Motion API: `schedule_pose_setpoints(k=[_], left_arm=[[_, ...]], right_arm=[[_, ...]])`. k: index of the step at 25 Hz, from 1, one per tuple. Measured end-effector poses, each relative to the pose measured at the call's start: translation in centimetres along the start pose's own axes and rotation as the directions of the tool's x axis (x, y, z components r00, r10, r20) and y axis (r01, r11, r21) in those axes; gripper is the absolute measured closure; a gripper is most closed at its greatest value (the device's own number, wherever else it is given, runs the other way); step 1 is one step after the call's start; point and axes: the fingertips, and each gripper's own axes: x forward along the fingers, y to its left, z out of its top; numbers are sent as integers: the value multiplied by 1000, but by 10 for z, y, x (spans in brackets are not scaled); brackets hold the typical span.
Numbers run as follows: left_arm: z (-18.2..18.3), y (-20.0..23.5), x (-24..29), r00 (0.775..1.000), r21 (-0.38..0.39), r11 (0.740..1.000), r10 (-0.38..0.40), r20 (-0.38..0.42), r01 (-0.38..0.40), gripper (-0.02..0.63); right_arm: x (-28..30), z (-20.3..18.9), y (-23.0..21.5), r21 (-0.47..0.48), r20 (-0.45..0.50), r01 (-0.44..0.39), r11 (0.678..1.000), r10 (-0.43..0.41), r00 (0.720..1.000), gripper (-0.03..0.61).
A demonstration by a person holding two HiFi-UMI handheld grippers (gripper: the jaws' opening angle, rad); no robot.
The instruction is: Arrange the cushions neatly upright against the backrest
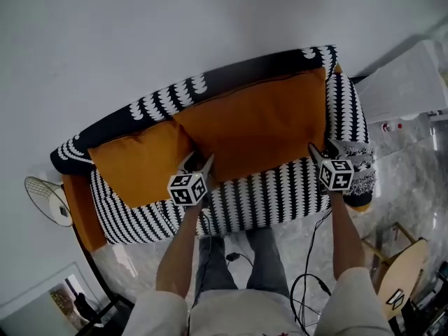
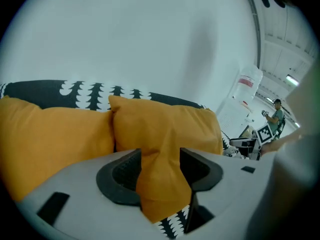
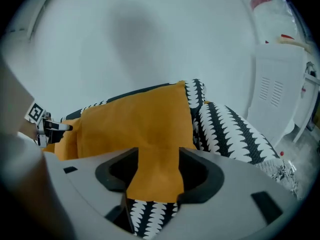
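Black-and-white upholstery covers the sofa (image 1: 266, 203), against whose backrest the larger orange cushion (image 1: 259, 126) and the smaller orange cushion (image 1: 140, 161) are leaned upright, touching. The larger one's lower corners are enclosed, unpinched, between the parted jaws of the left gripper (image 1: 199, 162) and right gripper (image 1: 324, 148).

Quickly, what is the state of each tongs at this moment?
Left tongs: open, corner of the large orange cushion between them, not pinched.
Right tongs: open, the same cushion's other corner between them.
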Motion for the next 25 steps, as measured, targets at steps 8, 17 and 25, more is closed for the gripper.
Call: schedule_pose_setpoints(k=[8, 17, 25], left_arm=[[38, -42, -43, 989, 93, 993, -77, 125, 66, 584], [116, -128, -132, 955, 310, 945, -182, 234, 104, 584], [160, -174, -221, 893, 391, 910, -287, 347, 140, 584]], right_arm=[[-44, 49, 66, -87, 189, -77, 993, 92, 978, 549], [-156, 150, 158, -246, 352, -92, 965, 178, 919, 551], [-245, 190, 237, -301, 468, -7, 953, 155, 870, 551]])
